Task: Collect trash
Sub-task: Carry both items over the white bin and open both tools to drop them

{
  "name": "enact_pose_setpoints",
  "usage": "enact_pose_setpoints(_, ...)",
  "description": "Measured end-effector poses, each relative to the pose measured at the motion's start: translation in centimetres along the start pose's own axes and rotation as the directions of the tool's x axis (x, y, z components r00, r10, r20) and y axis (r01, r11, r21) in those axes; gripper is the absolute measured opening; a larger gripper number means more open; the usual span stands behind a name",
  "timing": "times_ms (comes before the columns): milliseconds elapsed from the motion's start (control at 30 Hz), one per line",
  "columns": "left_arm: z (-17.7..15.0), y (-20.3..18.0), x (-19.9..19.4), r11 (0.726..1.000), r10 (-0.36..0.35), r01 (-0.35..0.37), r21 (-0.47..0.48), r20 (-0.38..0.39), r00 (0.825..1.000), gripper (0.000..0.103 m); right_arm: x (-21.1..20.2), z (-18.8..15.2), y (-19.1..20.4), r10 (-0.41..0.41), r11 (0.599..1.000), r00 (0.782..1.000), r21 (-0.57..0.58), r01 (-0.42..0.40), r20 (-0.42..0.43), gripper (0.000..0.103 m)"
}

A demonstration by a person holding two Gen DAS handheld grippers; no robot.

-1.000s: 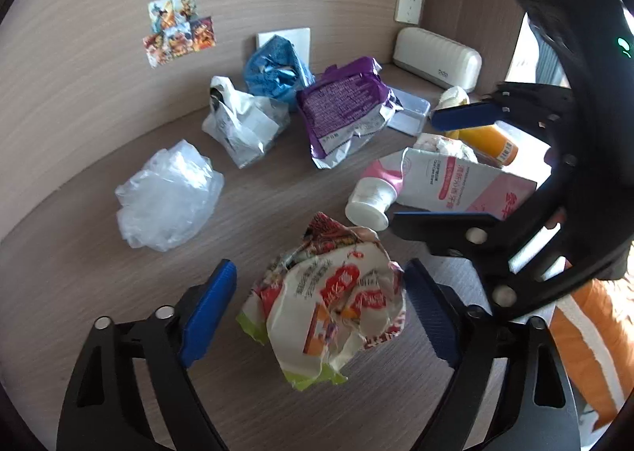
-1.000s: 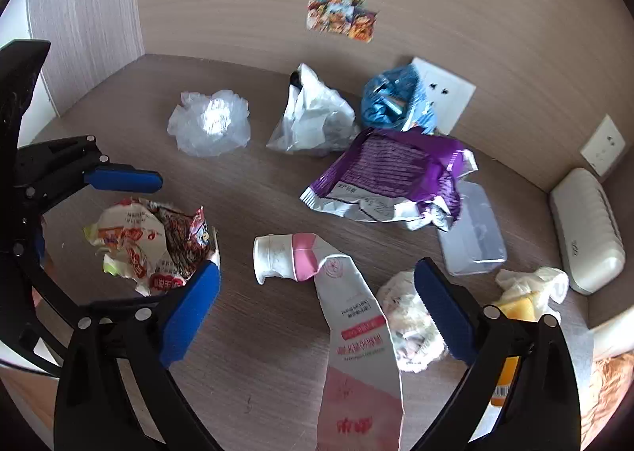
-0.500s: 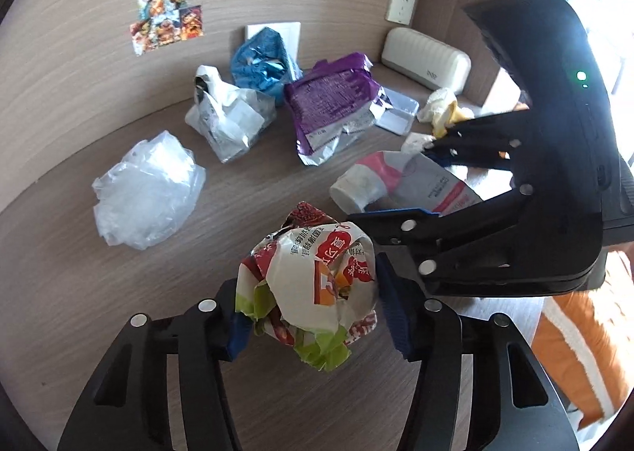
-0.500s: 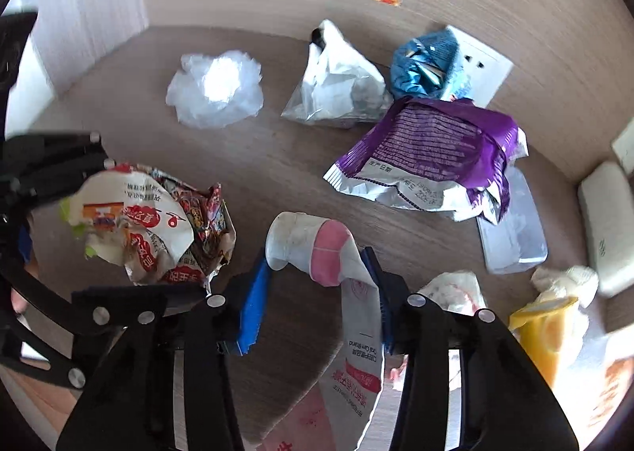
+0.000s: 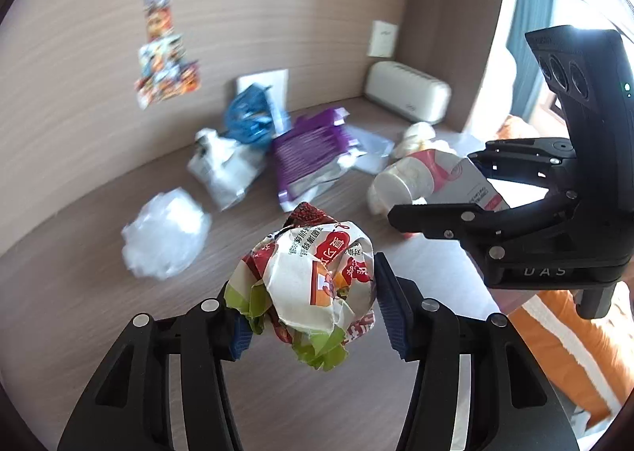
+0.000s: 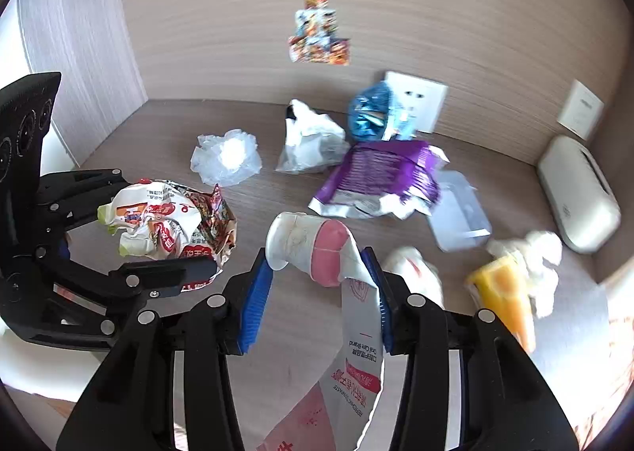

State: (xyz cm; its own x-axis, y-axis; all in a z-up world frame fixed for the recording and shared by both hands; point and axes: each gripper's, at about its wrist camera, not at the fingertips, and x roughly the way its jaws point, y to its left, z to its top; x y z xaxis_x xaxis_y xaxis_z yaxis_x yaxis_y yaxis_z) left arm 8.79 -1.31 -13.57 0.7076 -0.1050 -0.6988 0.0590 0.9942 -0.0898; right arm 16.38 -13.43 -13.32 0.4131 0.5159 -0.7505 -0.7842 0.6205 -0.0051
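Observation:
My left gripper [image 5: 313,312] is shut on a crumpled red, white and green wrapper [image 5: 313,280] and holds it above the wooden table [image 5: 79,292]. The wrapper also shows in the right wrist view [image 6: 166,221], in the left gripper [image 6: 130,237]. My right gripper [image 6: 317,292] is shut on a pink and white toothpaste tube [image 6: 317,249], lifted off the table. The tube also shows in the left wrist view [image 5: 420,177], in the right gripper [image 5: 455,189].
On the table lie a clear plastic ball [image 6: 226,157], a white bag [image 6: 313,138], a blue wrapper [image 6: 372,114], a purple packet [image 6: 388,173], a clear lid [image 6: 459,213], an orange bottle [image 6: 503,292] and tissue [image 6: 543,249]. A white box [image 6: 578,193] stands by the wall.
Both grippers closed on their items and lifted them off the table. The left raised the wrapper; the right raised the toothpaste tube.

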Motion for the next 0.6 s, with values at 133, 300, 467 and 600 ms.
enact_pose_setpoints(133,0.4,-3.4,0.0,0.997,-0.050,0.050,0.056,0.005,0.999,0.052,-3.3,-2.9,-2.0,-0.047,0.996,0.999,0.075,0.046,0.008,0.047)
enact_pose_setpoints(300,0.9,-8.8,0.9,0.982,-0.140,0.140,0.126,-0.012,0.990,0.052,-7.2,-7.2,-5.0,-0.121,0.972,0.993,0.203,0.120,-0.012,0.047)
enact_pose_setpoints(467,0.5,-15.1,2.4,0.948,-0.236,0.244,0.206,-0.060,0.970,0.052,-10.8,-13.0,-8.6,-0.194,0.916,0.979,0.346,0.202,-0.057,0.047)
enact_pose_setpoints(600,-0.5,-20.2,4.1,0.910,-0.304,0.326,0.255,-0.120,0.945,0.052,-13.3,-17.7,-10.9,-0.244,0.858,0.965,0.442,0.263,-0.100,0.047)
